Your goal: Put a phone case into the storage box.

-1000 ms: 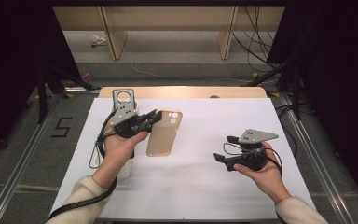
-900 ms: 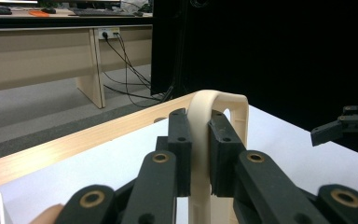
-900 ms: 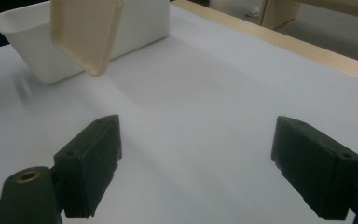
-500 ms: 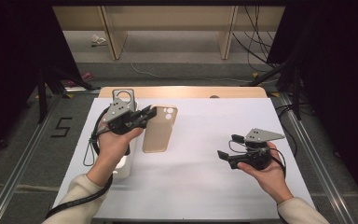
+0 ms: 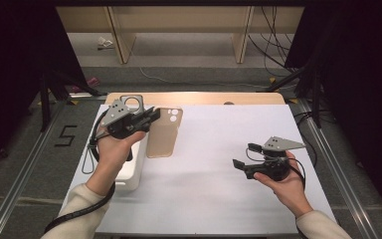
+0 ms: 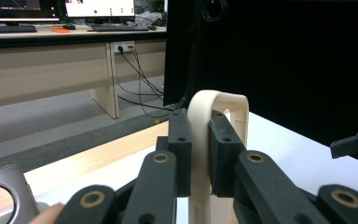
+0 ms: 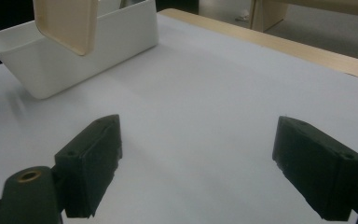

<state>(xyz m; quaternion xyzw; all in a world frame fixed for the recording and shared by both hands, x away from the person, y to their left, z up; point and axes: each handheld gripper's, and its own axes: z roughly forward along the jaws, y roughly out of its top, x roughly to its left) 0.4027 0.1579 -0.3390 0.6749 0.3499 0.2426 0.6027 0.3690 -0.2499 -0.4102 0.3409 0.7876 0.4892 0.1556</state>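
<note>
My left gripper [image 5: 150, 115] is shut on one edge of a beige phone case [image 5: 163, 133] and holds it above the left part of the white table. In the left gripper view the case [image 6: 219, 105] stands upright, pinched between the black pads [image 6: 179, 140]. The case's lower corner [image 7: 67, 21] hangs in front of a white bin in the right gripper view. My right gripper [image 5: 243, 155] hovers over the right part of the table, open, with bare white surface between its jaws [image 7: 200, 154].
A white bin [image 5: 132, 172] sits at the table's left edge under my left hand, also seen as the white bin [image 7: 74, 51]. A grey phone case with a round cut-out [image 5: 132, 102] lies at the far left corner. A wooden strip [image 5: 204, 98] borders the far edge.
My left gripper has drifted slightly toward the far left, carrying the beige case with it. The right gripper has stayed where it was.
</note>
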